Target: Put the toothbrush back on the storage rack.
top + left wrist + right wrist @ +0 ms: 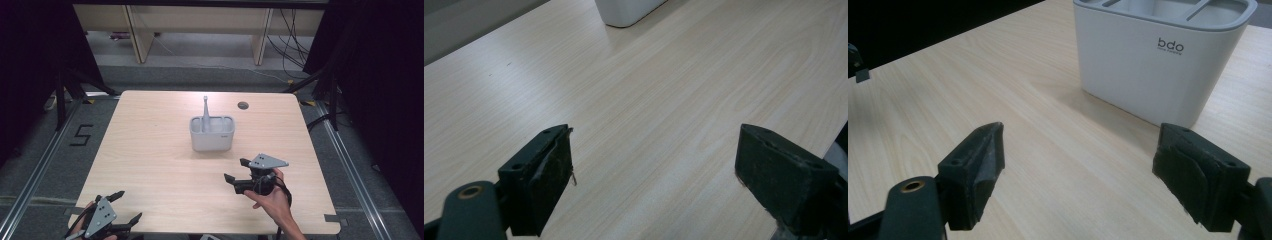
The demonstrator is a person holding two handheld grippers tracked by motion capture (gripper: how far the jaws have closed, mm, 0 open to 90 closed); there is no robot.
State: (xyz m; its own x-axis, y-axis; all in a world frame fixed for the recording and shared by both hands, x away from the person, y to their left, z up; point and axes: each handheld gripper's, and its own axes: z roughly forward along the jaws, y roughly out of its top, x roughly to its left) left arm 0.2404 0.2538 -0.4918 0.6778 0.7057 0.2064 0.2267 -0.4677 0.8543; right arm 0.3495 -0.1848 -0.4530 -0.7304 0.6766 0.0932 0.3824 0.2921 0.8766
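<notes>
Black jaws of the right gripper (1078, 175) stand wide apart with nothing between them — bare pale wood shows in the gap. Just beyond them sits the white caddy (1158, 60), a rounded plastic holder with small dark lettering on its near wall and several compartments open at the top. Its near wall is close ahead of the jaws and a little toward the far jaw, not touching either one.

From the high view the right gripper (237, 171) is held in a hand (272, 200) that comes in from the lower right; its jaws point to the left across the table, below and to the right of the white caddy (212, 134). The caddy stands upright near the middle of the wooden table (150, 150), and a slim grey utensil handle (205, 112) rises from its back left compartment, leaning slightly.

The left gripper (654, 175) also has its jaws spread wide and holds nothing — only wood grain lies between them, with a corner of the caddy (626, 12) well ahead at the upper edge. In the high view the left gripper (127, 207) rests at the near left corner of the table, well apart from the caddy.

A small dark round cable hole (243, 105) sits in the tabletop behind the caddy, to its right.
</notes>
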